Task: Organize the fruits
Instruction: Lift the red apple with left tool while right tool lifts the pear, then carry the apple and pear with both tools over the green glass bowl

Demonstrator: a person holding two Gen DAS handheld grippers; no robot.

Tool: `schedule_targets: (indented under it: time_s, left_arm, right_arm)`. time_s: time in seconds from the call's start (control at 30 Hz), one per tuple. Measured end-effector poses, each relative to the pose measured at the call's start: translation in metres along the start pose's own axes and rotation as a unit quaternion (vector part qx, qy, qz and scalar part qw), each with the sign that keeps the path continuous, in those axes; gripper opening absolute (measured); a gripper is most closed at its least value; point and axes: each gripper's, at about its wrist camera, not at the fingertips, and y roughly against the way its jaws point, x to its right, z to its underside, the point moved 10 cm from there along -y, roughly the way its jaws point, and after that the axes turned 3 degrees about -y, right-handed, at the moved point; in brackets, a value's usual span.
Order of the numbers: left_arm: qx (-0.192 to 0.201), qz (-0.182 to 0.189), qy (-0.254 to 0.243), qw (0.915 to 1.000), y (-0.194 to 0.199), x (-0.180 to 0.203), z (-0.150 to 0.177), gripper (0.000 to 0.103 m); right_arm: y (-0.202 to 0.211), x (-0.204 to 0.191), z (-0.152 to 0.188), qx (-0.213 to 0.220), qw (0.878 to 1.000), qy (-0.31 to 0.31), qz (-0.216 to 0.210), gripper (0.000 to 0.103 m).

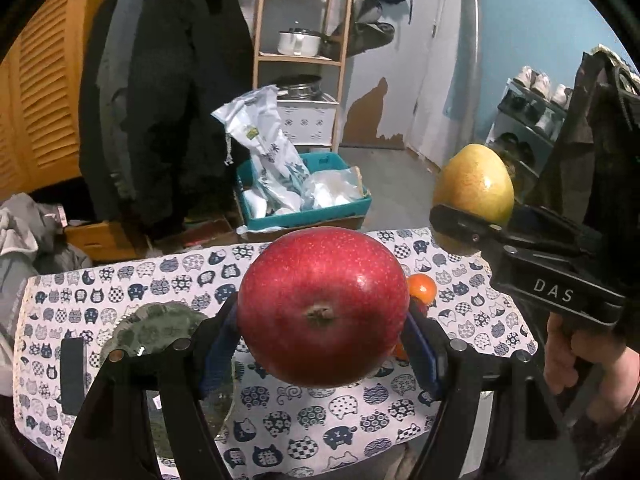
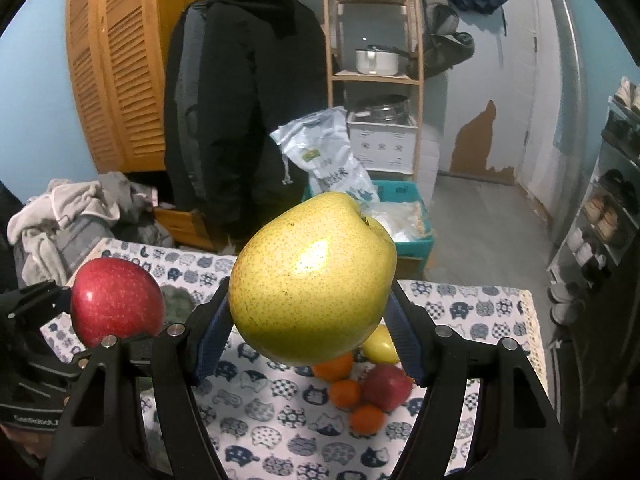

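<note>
Now the left hand-held gripper [image 1: 320, 320] is clamped on a red apple [image 1: 322, 306] and the right hand-held gripper [image 2: 308, 312] on a yellow pear [image 2: 312, 280], both above the counter [image 2: 260, 412], so next probably comes careful lowering onto the green plate [image 1: 156, 330].

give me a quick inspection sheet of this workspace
surface: table under cat-print cloth
job's things: red apple and yellow-green pear held aloft; small oranges, another red apple and yellow fruit piled on cloth
clutter: dark green round dish
grippers: left gripper shut on apple; right gripper shut on pear
cables: nothing seen
surroundings: black hanging coat, wooden shelf, teal crate
</note>
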Motion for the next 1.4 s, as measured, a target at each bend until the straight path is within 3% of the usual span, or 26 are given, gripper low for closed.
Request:
schedule_targets:
  time_s: [0.8,1.4]
  left_arm:
    - [-0.008,-0.062,0.101,0.993,0.008,-0.137,0.037,0.076]
    - [-0.057,-0.097,0.166,0.9796,-0.018,-0.214,0.101,0.076]
  right_arm:
    - [-0.066,-0.131,-0.003,-0.038,0.995,0.045,-0.078,0.071]
    - [-0.141,-0.216,0.056,-0.115,0.981,0.084,-0.129,0.071]
